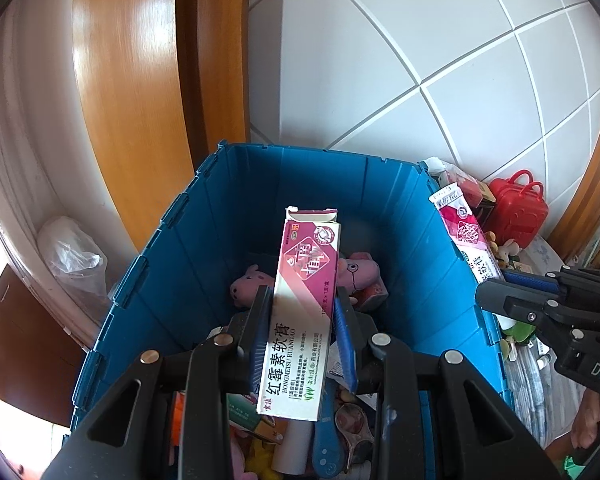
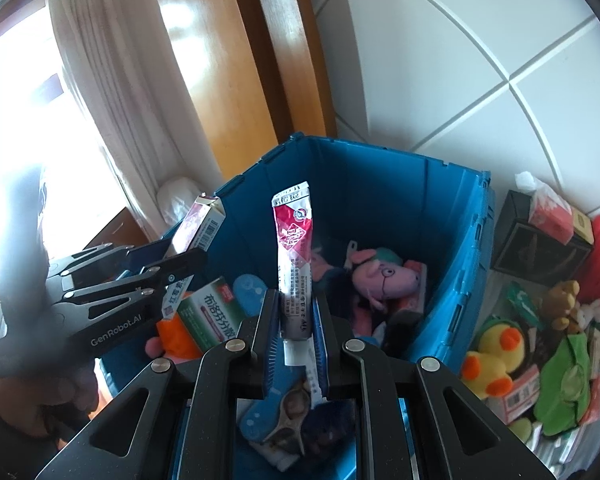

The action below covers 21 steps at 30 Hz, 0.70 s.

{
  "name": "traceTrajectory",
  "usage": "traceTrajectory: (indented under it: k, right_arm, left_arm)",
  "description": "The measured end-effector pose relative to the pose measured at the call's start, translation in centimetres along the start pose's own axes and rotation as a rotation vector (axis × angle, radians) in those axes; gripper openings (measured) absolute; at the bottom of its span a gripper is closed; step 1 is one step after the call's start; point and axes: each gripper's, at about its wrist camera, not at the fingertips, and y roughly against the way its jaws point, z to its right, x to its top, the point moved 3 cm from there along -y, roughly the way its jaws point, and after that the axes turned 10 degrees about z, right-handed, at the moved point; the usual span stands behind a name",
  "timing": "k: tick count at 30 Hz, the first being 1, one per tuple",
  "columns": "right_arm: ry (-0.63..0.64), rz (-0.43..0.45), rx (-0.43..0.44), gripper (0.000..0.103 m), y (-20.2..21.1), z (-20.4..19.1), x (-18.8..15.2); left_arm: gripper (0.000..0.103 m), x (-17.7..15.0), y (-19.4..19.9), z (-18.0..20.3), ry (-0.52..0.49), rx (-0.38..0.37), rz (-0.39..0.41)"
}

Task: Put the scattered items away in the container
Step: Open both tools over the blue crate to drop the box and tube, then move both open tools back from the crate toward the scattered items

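A blue folding crate [image 1: 168,280] [image 2: 432,196] stands on the white tiled floor against a wooden door frame. My left gripper [image 1: 302,300] [image 2: 180,264] is shut on a pink and white ointment box [image 1: 304,312] [image 2: 202,228], which it holds above the crate's open top. My right gripper [image 2: 296,300] [image 1: 496,290] is shut on a pink and white ointment tube [image 2: 294,256] [image 1: 466,236], cap end toward the camera, over the crate's right side. Inside the crate lie pink plush pigs [image 1: 256,282] [image 2: 380,276], a green and white medicine box [image 2: 212,312] and other small items.
To the right of the crate the floor is littered: a yellow plush duck [image 2: 492,360], a green toy [image 2: 564,380], a brown bear [image 2: 566,300], a black box [image 2: 532,240], a red case [image 1: 516,208] and packets. A crumpled plastic bag [image 1: 72,252] lies left by the curtain.
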Motion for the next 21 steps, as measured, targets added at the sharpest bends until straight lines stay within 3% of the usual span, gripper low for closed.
traceTrajectory:
  k: [5,6,7,8,9,10,21]
  right_arm:
    - [0.007,0.013,-0.004,0.017,-0.1,-0.2,0.2]
    - [0.006,0.022,-0.013,0.02,-0.1,-0.2,0.3]
    - [0.005,0.028,-0.032,0.042,0.0,0.0,0.4]
    - [-0.005,0.037,-0.042,0.081,0.1,0.2,0.5]
    - [-0.016,0.05,-0.044,0.095,0.2,0.5,0.7]
    - [-0.019,0.068,-0.054,0.101,0.5,0.7,0.7]
    - [-0.017,0.074,-0.058,0.101,2.1,0.9,0.5]
  left_arm:
    - [0.031,0.5,-0.1,-1.1,0.046,0.006,0.019]
    - [0.039,0.6,0.0,-1.4,0.065,0.014,0.025]
    - [0.052,0.8,0.0,-1.8,0.077,0.034,0.026]
    - [0.087,0.8,0.2,-2.1,0.087,0.051,0.032]
    - [0.103,0.9,0.5,-2.3,0.094,0.06,0.051]
    - [0.103,0.9,0.7,-2.4,0.096,0.058,0.063]
    - [0.103,0.3,1.5,-0.7,0.077,0.044,0.044]
